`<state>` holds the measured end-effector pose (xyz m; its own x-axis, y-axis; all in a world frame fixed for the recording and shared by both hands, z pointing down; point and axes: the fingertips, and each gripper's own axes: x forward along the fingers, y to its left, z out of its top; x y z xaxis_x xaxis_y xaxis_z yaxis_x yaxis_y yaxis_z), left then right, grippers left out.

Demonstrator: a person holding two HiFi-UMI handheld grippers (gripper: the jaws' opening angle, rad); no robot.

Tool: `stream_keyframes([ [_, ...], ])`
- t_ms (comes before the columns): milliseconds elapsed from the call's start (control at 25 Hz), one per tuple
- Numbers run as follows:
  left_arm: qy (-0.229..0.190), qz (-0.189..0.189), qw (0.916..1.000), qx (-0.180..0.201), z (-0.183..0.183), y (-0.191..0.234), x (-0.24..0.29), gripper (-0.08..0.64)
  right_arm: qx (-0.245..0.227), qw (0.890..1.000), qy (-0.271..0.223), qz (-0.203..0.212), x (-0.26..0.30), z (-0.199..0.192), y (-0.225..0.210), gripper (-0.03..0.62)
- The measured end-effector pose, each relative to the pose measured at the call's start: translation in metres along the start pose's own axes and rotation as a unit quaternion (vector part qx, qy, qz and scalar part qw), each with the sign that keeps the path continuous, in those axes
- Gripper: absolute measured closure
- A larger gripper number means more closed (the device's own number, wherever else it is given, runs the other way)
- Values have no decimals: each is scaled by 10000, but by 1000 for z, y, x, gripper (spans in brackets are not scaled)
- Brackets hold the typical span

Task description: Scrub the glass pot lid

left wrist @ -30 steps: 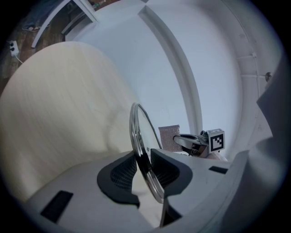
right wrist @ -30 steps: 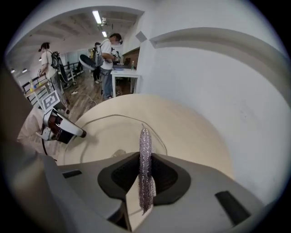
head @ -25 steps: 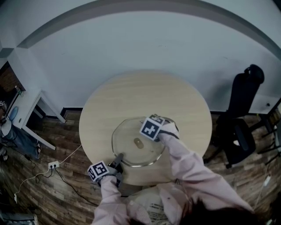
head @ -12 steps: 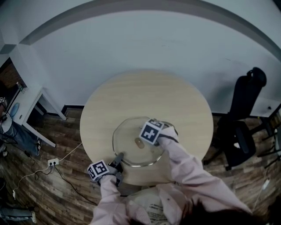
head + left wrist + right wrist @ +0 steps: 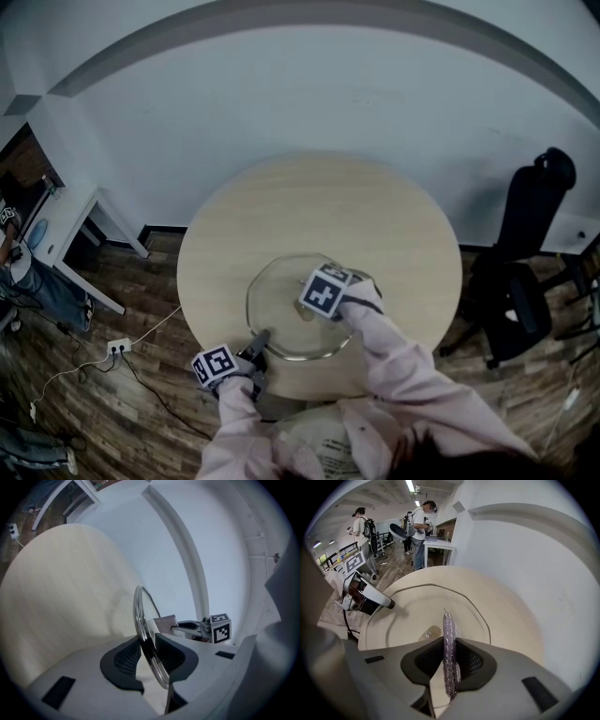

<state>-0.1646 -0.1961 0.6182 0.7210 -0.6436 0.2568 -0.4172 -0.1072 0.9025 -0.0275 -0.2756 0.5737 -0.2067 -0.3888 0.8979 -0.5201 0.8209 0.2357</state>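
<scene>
The glass pot lid lies on the round wooden table. My left gripper is shut on the lid's near-left metal rim, and in the left gripper view its jaws pinch the rim edge-on. My right gripper hovers over the lid's middle, shut on a silvery mesh scrub pad that points down at the glass beside the centre fitting. The pad also shows in the left gripper view. In the head view the marker cube hides the pad.
A black office chair stands right of the table. A white desk and a power strip with cable are on the left. A white wall curves behind the table. People stand far off in the room.
My right gripper has slid with the pad from the lid's far-right part to over its centre, covering the centre fitting. The left gripper keeps its hold on the rim.
</scene>
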Motion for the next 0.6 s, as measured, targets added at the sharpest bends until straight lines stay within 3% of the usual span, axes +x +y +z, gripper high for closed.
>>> stream_keyframes([
  [600, -73, 21, 9999, -74, 2, 2, 1, 460, -27, 9995, -71, 293, -1, 3, 18, 511],
])
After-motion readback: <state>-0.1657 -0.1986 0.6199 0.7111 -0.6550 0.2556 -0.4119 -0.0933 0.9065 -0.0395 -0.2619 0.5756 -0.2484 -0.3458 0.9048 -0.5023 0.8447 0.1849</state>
